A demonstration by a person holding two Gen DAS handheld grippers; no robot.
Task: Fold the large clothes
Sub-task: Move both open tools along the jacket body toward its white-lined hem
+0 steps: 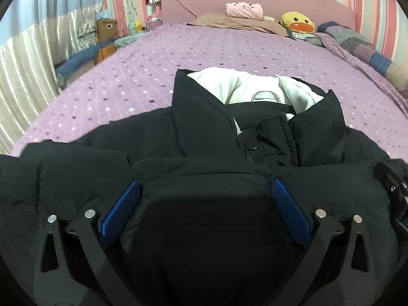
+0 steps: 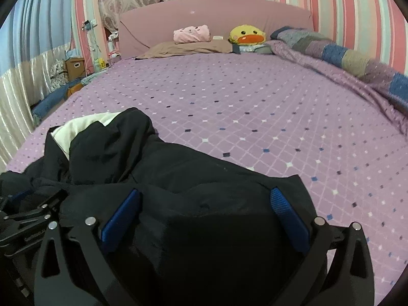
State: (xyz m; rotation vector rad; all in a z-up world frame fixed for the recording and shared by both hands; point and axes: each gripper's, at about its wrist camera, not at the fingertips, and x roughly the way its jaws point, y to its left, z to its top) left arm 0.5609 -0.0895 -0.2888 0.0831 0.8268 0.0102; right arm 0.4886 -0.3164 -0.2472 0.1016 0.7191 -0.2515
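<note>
The bulky black padded jacket with white fleece lining (image 1: 204, 132) lies bunched at the near edge of the purple diamond-patterned bed (image 2: 255, 117). Left gripper (image 1: 205, 211) and right gripper (image 2: 204, 216) both stand apart, straddling thick folds. Slippery, puffy fabric could escape a shallow pinch, undoing the fold.

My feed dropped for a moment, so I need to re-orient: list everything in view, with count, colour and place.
Padded jacket: one, black with white fleece lining, near end of bed, under both grippers.
Bedsheet: one, purple with small diamonds, covering the bed.
Headboard: one, pink, far end.
Flat pillow: one, brown, by headboard.
Pink plush: one, on the pillow.
Duck plush: one, yellow, right of pillow.
Patchwork quilt: one, blue-grey-purple, bed's right edge.
Cardboard box: one, brown, floor at left.
Left gripper: black, blue pads, open, jacket between fingers.
Right gripper: same, open, on jacket.
</note>
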